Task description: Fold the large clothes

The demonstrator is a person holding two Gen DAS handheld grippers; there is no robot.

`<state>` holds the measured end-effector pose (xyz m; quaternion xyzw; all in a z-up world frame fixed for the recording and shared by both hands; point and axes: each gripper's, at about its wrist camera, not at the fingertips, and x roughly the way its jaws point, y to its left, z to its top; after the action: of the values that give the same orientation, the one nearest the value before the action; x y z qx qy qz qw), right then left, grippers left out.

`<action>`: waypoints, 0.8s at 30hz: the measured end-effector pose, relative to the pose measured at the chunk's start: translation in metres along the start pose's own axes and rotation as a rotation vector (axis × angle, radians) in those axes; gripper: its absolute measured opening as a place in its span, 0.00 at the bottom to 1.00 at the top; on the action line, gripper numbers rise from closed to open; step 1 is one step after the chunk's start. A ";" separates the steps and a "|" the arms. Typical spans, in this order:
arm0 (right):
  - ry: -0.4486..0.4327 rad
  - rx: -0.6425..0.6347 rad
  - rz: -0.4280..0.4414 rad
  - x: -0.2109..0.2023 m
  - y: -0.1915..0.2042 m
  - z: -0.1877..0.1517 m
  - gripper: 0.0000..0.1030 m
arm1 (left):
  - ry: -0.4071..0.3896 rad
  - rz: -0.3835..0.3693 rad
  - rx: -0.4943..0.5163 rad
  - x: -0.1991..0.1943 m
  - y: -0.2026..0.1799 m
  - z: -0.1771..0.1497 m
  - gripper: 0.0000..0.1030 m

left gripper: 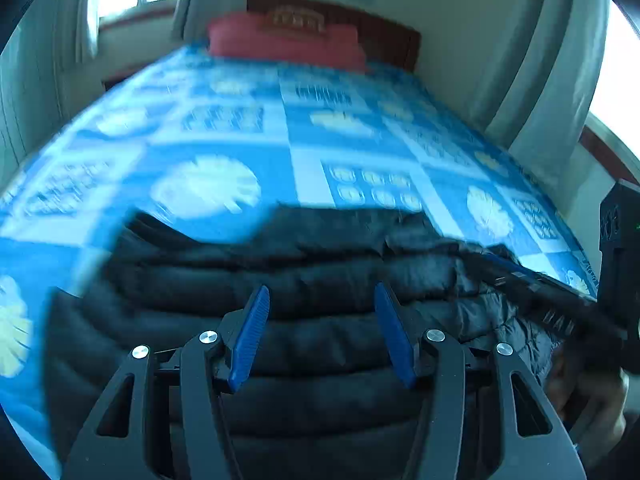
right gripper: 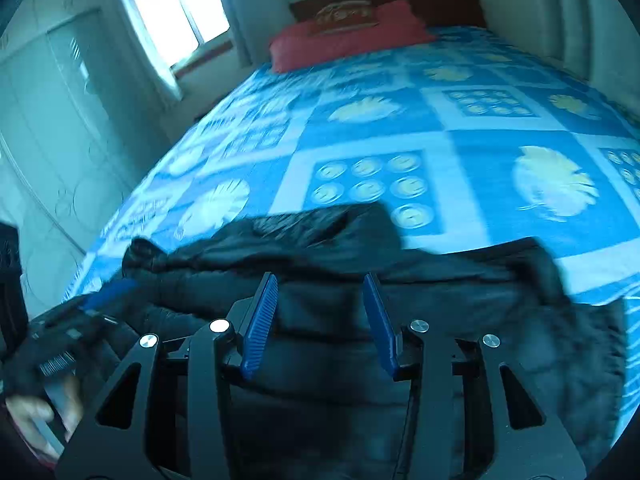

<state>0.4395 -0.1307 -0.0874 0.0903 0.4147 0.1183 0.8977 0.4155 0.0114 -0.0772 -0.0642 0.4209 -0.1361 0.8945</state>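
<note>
A black quilted puffer jacket (left gripper: 320, 272) lies on the near part of a bed with a blue patterned sheet (left gripper: 224, 132). My left gripper (left gripper: 322, 296) is open above the jacket, nothing between its blue pads (left gripper: 250, 336). In the right wrist view the jacket (right gripper: 344, 248) spreads across the near bed edge, over the sheet (right gripper: 460, 128). My right gripper (right gripper: 320, 284) is open over it and empty. The left gripper (right gripper: 60, 336) and the hand holding it show blurred at the lower left. The right gripper's body (left gripper: 618, 256) shows at the right edge of the left wrist view.
A red pillow (left gripper: 280, 40) lies at the head of the bed against a dark wooden headboard (left gripper: 384, 28). Curtains (left gripper: 532, 80) hang on the right. A window (right gripper: 176, 4) and a pale wardrobe (right gripper: 48, 128) stand left of the bed.
</note>
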 end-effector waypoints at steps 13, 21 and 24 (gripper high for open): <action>0.050 -0.024 -0.115 -0.003 -0.017 -0.024 0.43 | 0.037 0.111 -0.008 -0.004 0.019 -0.018 0.53; 0.102 -0.032 -0.139 0.016 -0.026 -0.034 0.44 | 0.059 0.184 0.031 0.018 0.028 -0.032 0.53; 0.066 -0.025 -0.151 -0.017 -0.028 -0.041 0.44 | 0.010 0.174 0.016 -0.016 0.023 -0.039 0.53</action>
<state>0.4016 -0.1598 -0.1083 0.0438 0.4483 0.0583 0.8909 0.3805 0.0385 -0.0956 -0.0197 0.4284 -0.0613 0.9013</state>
